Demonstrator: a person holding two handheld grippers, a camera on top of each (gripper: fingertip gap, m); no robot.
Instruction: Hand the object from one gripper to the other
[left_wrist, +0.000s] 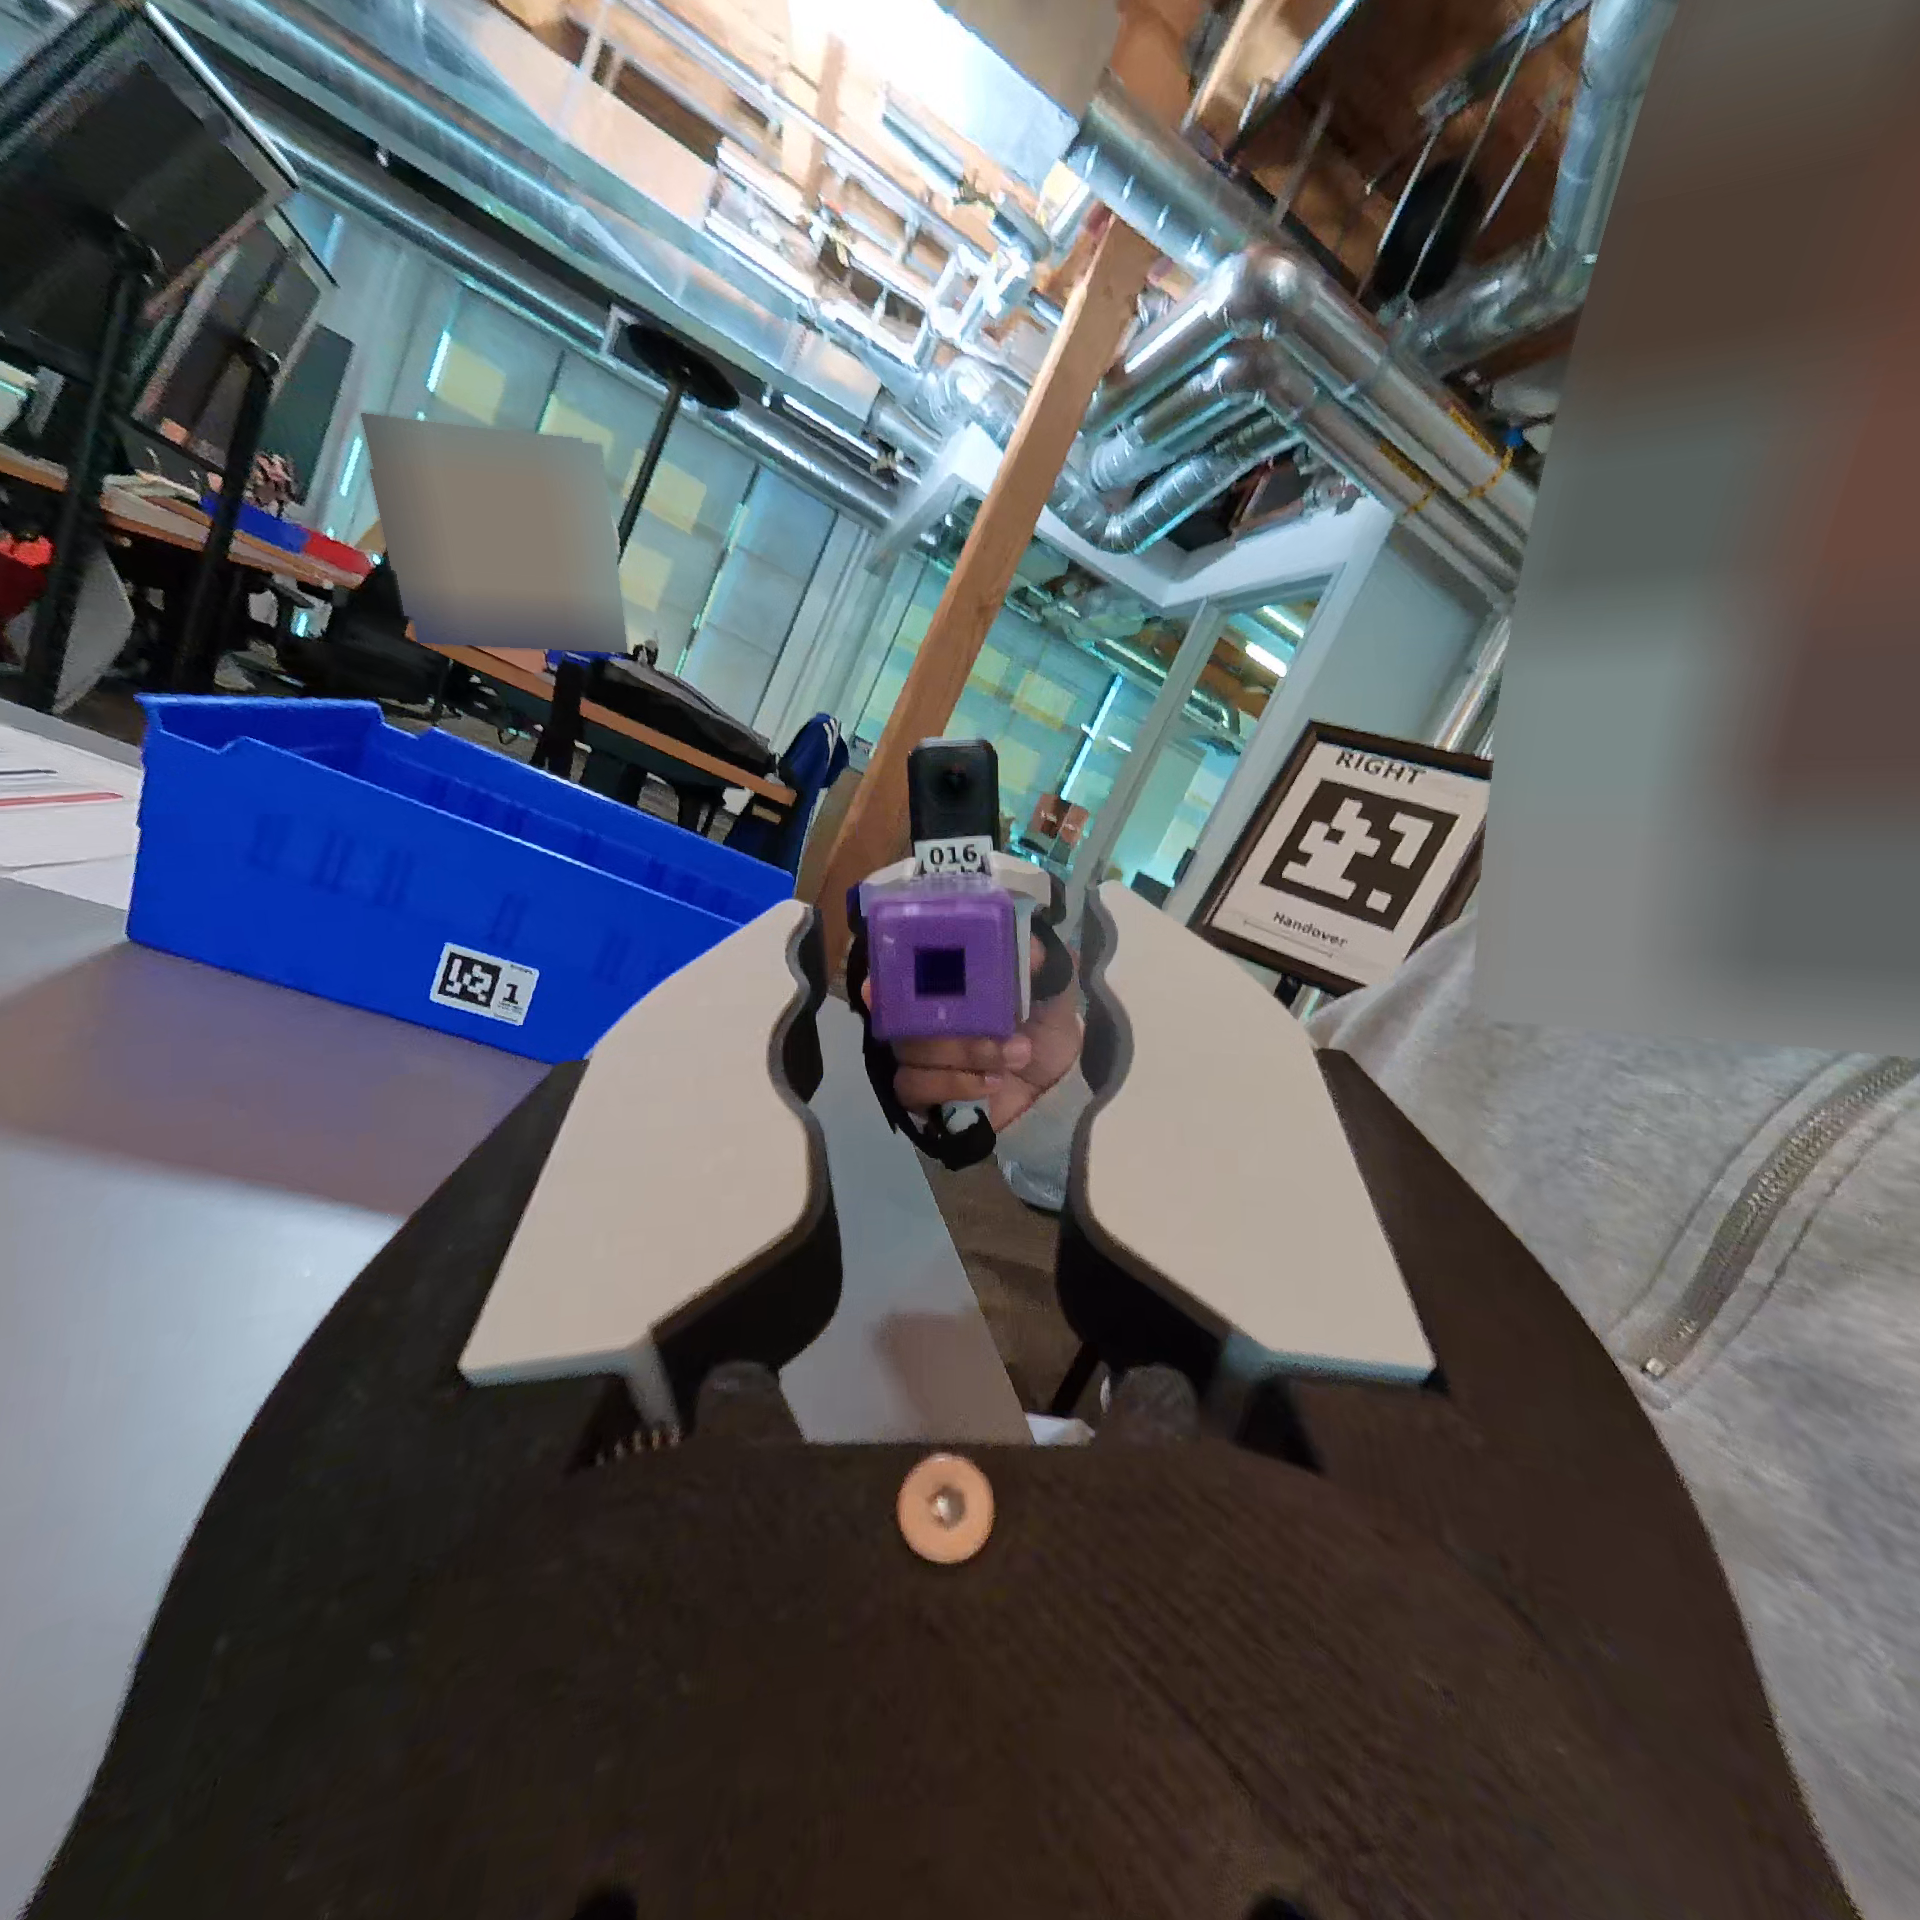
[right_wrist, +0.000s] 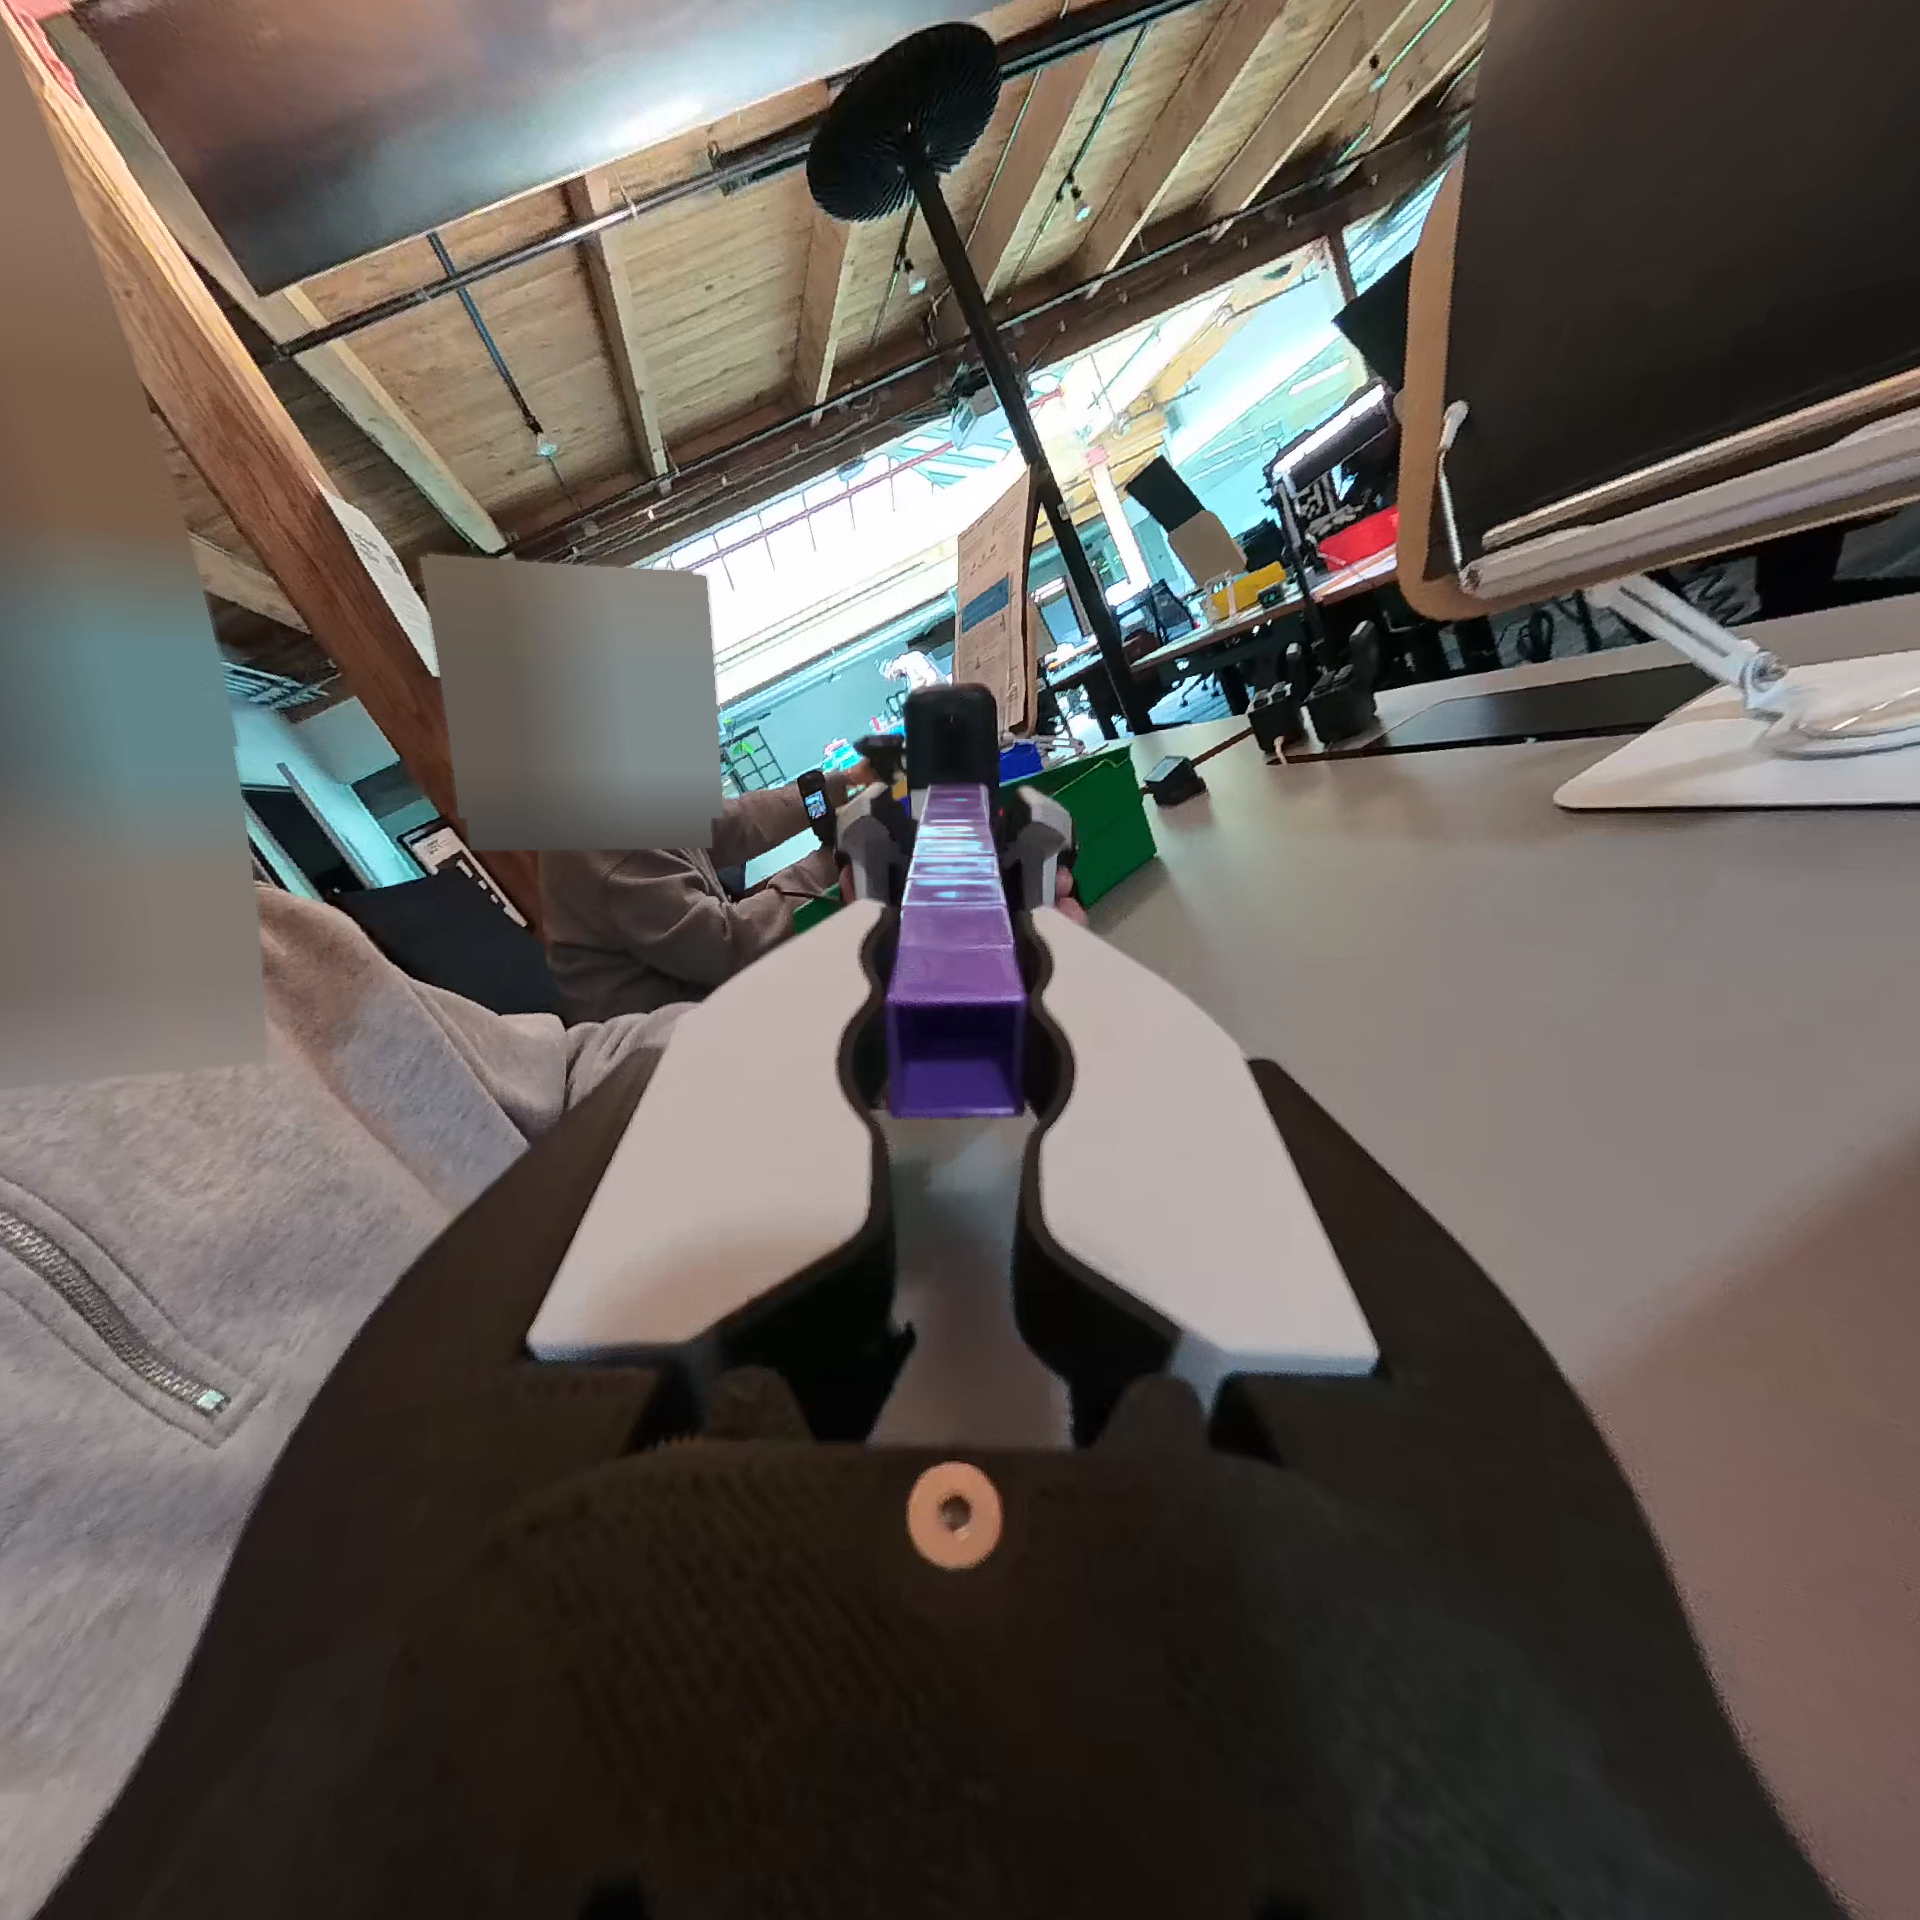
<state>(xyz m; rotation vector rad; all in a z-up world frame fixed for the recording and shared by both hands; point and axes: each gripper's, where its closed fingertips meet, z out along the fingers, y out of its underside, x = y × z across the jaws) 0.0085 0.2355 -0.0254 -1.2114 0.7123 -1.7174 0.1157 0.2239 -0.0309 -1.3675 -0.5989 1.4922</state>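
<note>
Nearest the right wrist camera, the right gripper (right_wrist: 956, 997) is clenching the near end of a long purple square bar (right_wrist: 956, 977), its white fingers (right_wrist: 769, 1122) pressing the bar's two sides. This bar is hollow at the near end and is running straight away from the camera, above the grey table (right_wrist: 1507, 987), toward the left gripper (right_wrist: 956, 821), which is facing it from the far end. Whether those far fingers are already touching the bar cannot be told from this view.

From the left wrist view, the left gripper (left_wrist: 945, 997) is standing released, its fingers (left_wrist: 686, 1143) spread wide and holding nothing. Between their tips, farther off, the bar's (left_wrist: 940, 966) square end is showing head-on, with the right gripper (left_wrist: 951, 894) and the hand carrying it behind. A blue bin (left_wrist: 416, 883) is sitting on the table to the left.

Judging by this, the receiving approach is under way. To do it well, the left gripper should be kept centred on the bar's axis, its fingers should be slid along flat faces rather than corners, and they should be closed fully before the right gripper lets go.
</note>
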